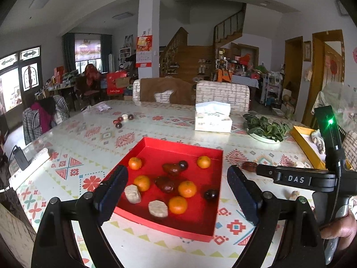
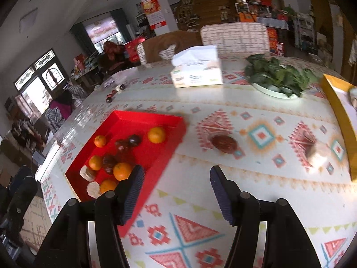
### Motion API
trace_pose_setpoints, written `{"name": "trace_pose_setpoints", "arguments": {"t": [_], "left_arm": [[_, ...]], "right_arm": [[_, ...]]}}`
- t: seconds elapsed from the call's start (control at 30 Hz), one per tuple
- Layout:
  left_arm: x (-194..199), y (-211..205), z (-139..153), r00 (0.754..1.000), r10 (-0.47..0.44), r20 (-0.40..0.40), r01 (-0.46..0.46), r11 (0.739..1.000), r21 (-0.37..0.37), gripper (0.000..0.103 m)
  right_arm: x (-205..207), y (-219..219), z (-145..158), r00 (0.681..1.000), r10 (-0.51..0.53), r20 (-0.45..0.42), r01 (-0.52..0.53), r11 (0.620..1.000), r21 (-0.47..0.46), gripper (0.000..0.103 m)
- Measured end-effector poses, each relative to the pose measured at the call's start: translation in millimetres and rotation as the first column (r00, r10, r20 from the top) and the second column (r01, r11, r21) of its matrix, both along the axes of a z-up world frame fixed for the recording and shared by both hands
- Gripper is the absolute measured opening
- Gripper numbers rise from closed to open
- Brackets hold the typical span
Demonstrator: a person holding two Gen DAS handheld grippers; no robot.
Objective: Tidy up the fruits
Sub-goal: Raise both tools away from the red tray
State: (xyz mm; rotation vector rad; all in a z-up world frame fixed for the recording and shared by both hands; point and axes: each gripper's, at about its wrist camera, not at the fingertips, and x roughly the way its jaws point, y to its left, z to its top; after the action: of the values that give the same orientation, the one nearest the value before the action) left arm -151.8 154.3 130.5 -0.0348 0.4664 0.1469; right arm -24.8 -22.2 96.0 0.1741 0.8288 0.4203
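While both grippers' fingers (image 1: 119, 192) gape empty, the red tray (image 1: 178, 147) of fruit lies beyond them.

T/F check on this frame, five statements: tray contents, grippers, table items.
1. The red tray holds five oranges. True.
2. The left gripper is shut on an orange. False: its jaws stand open with nothing between them.
3. The tissue box sits inside the tray. False: it stands on the table beyond the tray's far wall.
4. A dark red fruit lies on the table outside the tray. True.
5. The right gripper grips a leaf from the plate of greens. False: it is open and empty, well short of the plate.
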Motion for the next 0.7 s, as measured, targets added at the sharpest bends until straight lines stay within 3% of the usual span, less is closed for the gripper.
{"name": "trace_pose_setpoints", "arguments": {"t": [0.7], "left_arm": [[-3.7,-75.5,-1.2,0.998,-0.063,-0.019,0.065,0.986,0.156,0.090]], "right_arm": [[-20.7,-128.0,-12.8,0.984,-0.180,-0.013,0.181,0.981,0.066,0.068]]}}
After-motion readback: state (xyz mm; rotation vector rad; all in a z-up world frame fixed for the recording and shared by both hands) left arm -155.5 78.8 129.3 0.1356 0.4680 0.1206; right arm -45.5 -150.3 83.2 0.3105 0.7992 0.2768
